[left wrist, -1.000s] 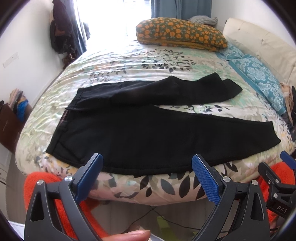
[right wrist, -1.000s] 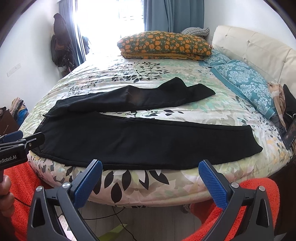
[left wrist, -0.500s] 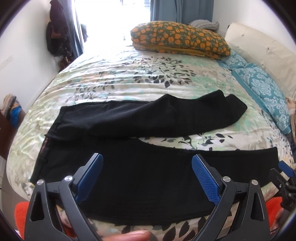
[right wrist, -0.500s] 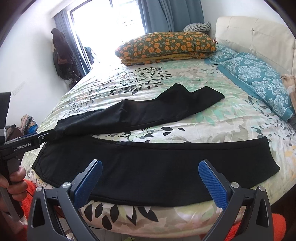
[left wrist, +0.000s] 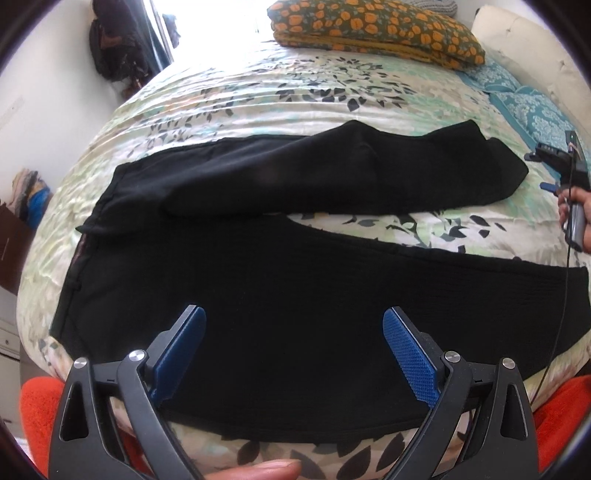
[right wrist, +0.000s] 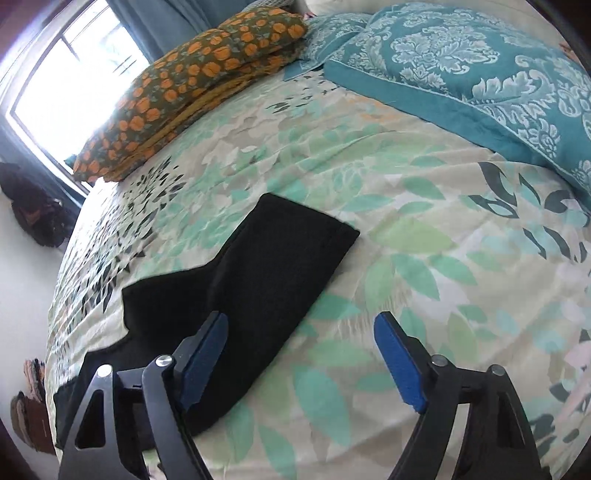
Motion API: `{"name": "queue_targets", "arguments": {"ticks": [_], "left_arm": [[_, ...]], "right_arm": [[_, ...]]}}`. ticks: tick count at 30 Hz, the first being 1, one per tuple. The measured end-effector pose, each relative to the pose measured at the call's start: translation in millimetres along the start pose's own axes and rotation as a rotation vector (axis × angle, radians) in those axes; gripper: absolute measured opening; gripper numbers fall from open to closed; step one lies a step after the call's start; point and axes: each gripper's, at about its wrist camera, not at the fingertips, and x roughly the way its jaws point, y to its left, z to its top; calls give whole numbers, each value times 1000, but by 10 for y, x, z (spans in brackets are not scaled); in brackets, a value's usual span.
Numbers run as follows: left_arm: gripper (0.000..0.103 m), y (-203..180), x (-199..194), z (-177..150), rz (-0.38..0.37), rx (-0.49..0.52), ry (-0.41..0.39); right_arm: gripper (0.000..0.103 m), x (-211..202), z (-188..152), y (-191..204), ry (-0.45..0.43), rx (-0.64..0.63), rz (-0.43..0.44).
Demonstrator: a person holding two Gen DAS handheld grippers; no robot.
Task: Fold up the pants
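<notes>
Black pants (left wrist: 280, 273) lie flat on the leaf-print bedspread (left wrist: 295, 92), waistband to the left, legs spread apart to the right. My left gripper (left wrist: 291, 343) is open and empty, hovering over the near leg close to the bed's front edge. My right gripper (right wrist: 299, 350) is open and empty above the bedspread, just right of the far leg's cuff (right wrist: 280, 254); its left finger overlaps the black cloth. The right gripper's body also shows in the left wrist view (left wrist: 569, 177), beyond the far leg's end.
An orange-flowered pillow (left wrist: 373, 29) lies at the far side of the bed, also in the right wrist view (right wrist: 192, 85). Teal patterned pillows (right wrist: 480, 81) lie to the right. Orange cloth (left wrist: 37, 402) sits below the bed's front edge. Dark bags (left wrist: 114, 44) hang at the left wall.
Both grippers moved forward over the bed. The right gripper swung right and far in, from facing the whole pants to hovering by the far leg's cuff. Both stayed open.
</notes>
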Motion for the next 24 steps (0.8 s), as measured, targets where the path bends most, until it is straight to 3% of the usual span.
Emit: {"name": "queue_targets", "arguments": {"ticks": [3, 5, 6, 7, 12, 17, 20, 21, 22, 24], "left_arm": [[98, 13, 59, -45, 14, 0, 28], [98, 2, 76, -69, 18, 7, 39], [98, -7, 75, -77, 18, 11, 40], [98, -13, 74, -77, 14, 14, 37], [98, -40, -5, -57, -18, 16, 7], [98, -106, -52, -131, -47, 37, 9], [98, -66, -49, -158, -56, 30, 31], [98, -15, -35, -150, -57, 14, 41], [98, 52, -27, -139, -57, -7, 44], [98, 234, -11, -92, -38, -49, 27]], "right_arm": [[80, 342, 206, -89, 42, 101, -5], [65, 417, 263, -72, 21, 97, -24], [33, 419, 260, -50, 16, 71, -59], [21, 394, 250, -39, 9, 49, -65], [17, -316, 14, -160, -165, 35, -94], [17, -587, -425, -570, -147, 119, -212], [27, -530, -560, -638, -103, 101, -224], [42, -577, -593, -616, -113, 86, -232], [63, -666, -624, -569, -137, 63, -233], [78, -894, -714, -388, -188, -24, -230]]}}
